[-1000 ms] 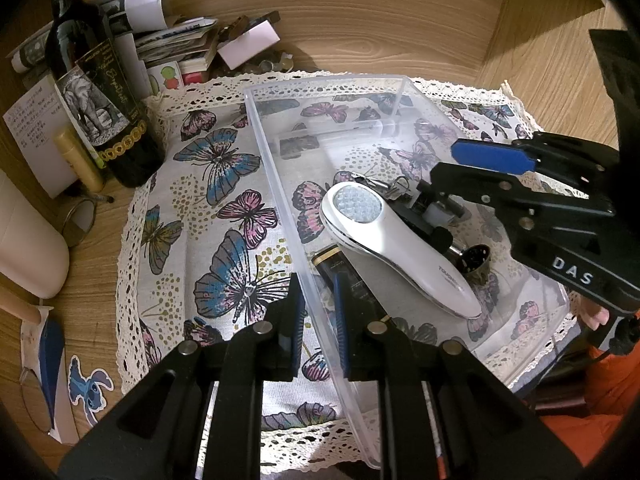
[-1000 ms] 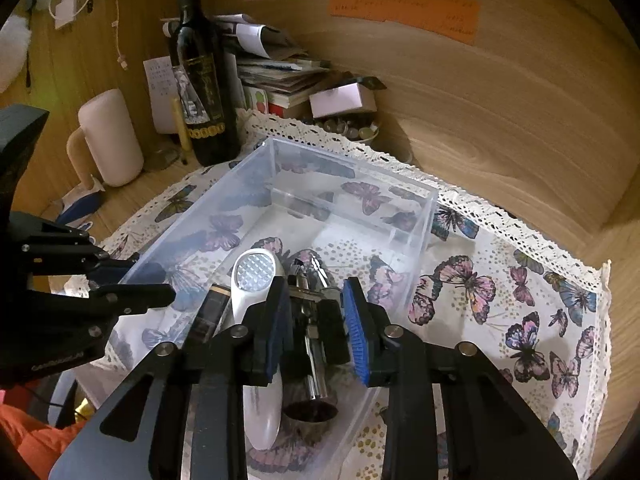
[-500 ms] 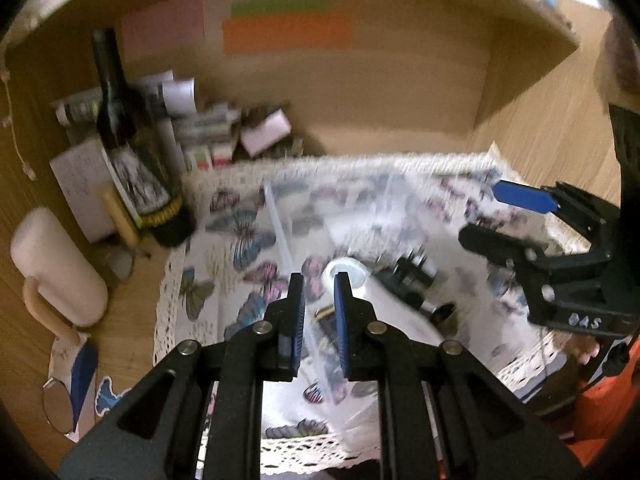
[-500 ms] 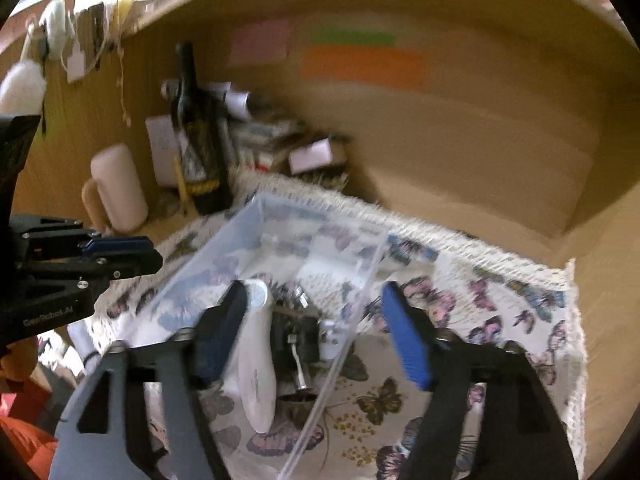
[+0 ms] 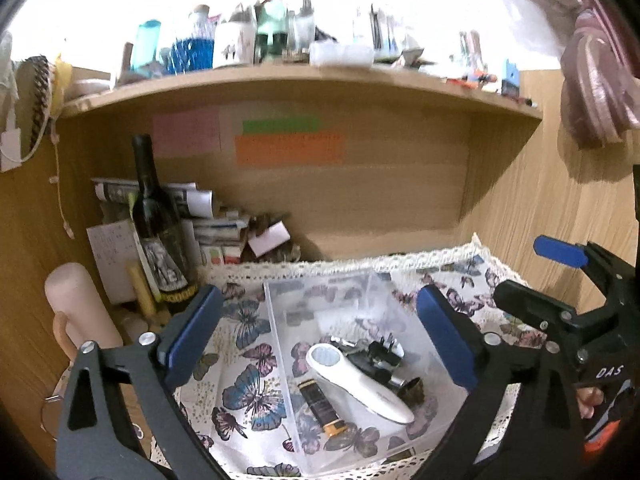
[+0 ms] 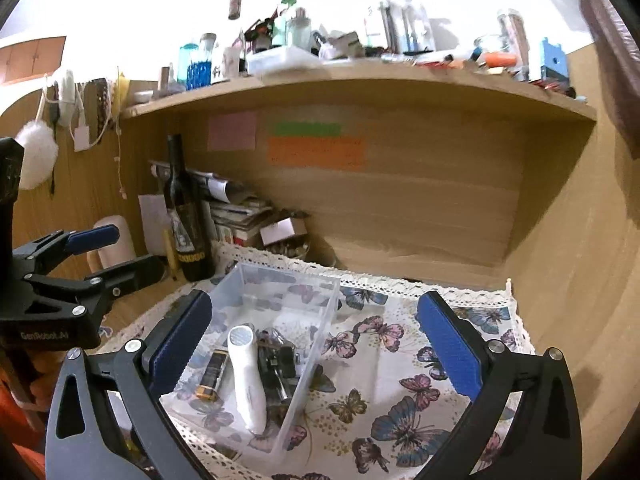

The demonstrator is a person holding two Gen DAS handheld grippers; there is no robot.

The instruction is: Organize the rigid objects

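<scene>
A clear plastic bin (image 5: 332, 292) (image 6: 320, 320) stands on a butterfly cloth (image 5: 248, 396) (image 6: 400, 412). In it lie a white handheld device (image 5: 356, 384) (image 6: 246, 376), a black and gold lighter (image 5: 320, 400) (image 6: 212, 376) and a black and chrome gadget (image 5: 380, 360) (image 6: 278, 368). My left gripper (image 5: 320, 340) is open and empty, raised above and in front of the bin. My right gripper (image 6: 316, 336) is open and empty, also raised back from the bin. Each gripper shows in the other's view, the right one (image 5: 536, 280) and the left one (image 6: 116, 256).
A dark wine bottle (image 5: 160, 240) (image 6: 188, 220), stacked papers and boxes (image 5: 224, 228) and a pink cup (image 5: 76, 316) stand at the back left. A wooden back wall and side wall (image 6: 580, 280) enclose the desk. A cluttered shelf (image 5: 300, 76) hangs above.
Both grippers pulled up and back from the bin and opened wide. The right one let go of the black and chrome gadget, which now lies in the bin.
</scene>
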